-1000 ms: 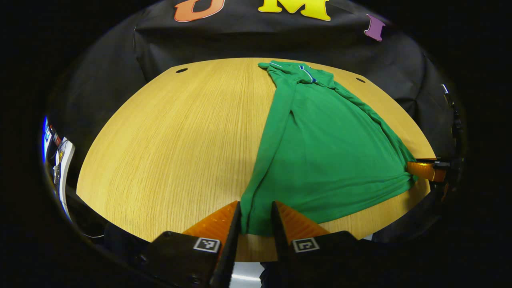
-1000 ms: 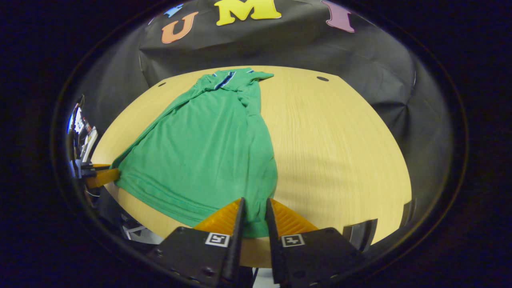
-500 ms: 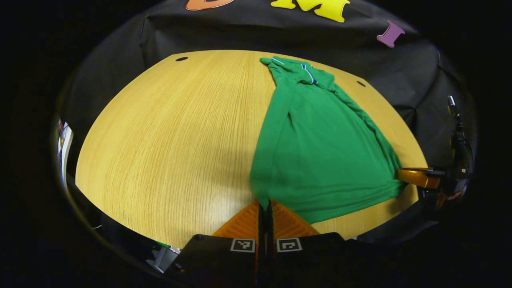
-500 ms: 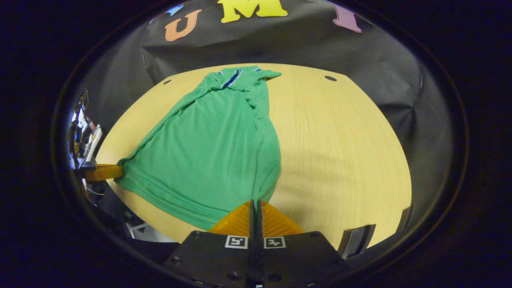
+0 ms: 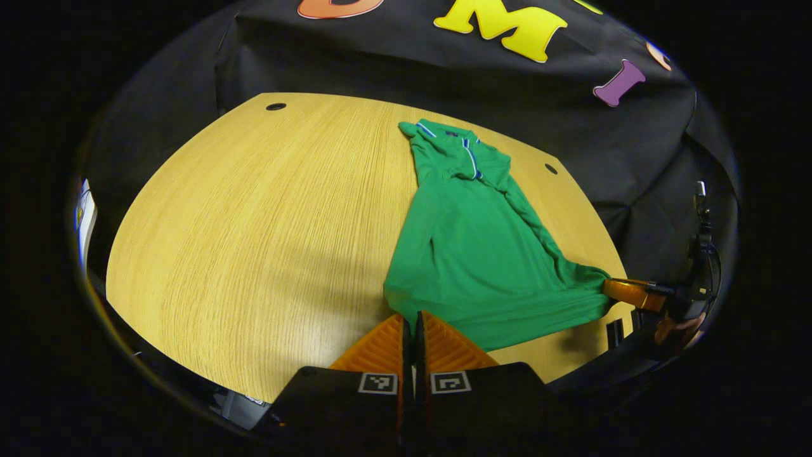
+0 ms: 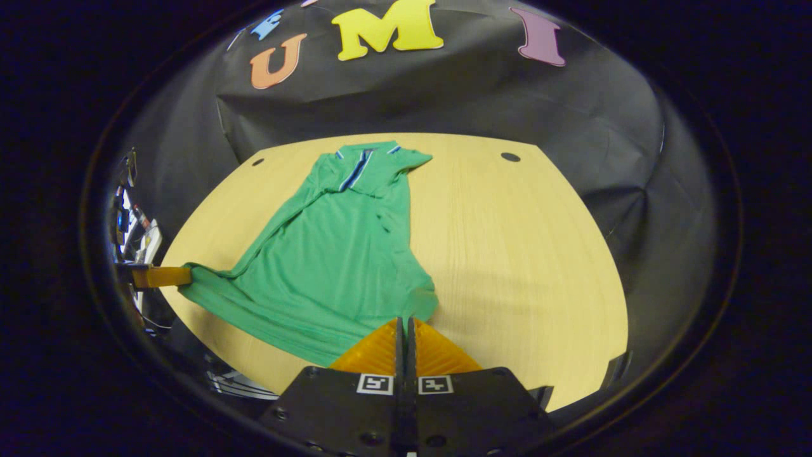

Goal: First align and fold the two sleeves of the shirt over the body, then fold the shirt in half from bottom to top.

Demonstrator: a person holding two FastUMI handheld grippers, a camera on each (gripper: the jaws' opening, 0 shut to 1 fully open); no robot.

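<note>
In the left gripper view, the left gripper [image 5: 413, 324] has its fingers pressed together, pinching one bottom corner of the green shirt [image 5: 472, 254] just ahead of it. In the right gripper view, the right gripper [image 6: 403, 327] likewise pinches the other bottom corner. The shirt stretches away from both grippers across the wooden worktop [image 5: 254, 222], sleeves folded over the body, its collar [image 6: 358, 168] farthest off

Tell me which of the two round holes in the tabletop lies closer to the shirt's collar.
In the left gripper view, the hole right of the collar. The other hole sits far off across bare table.
</note>
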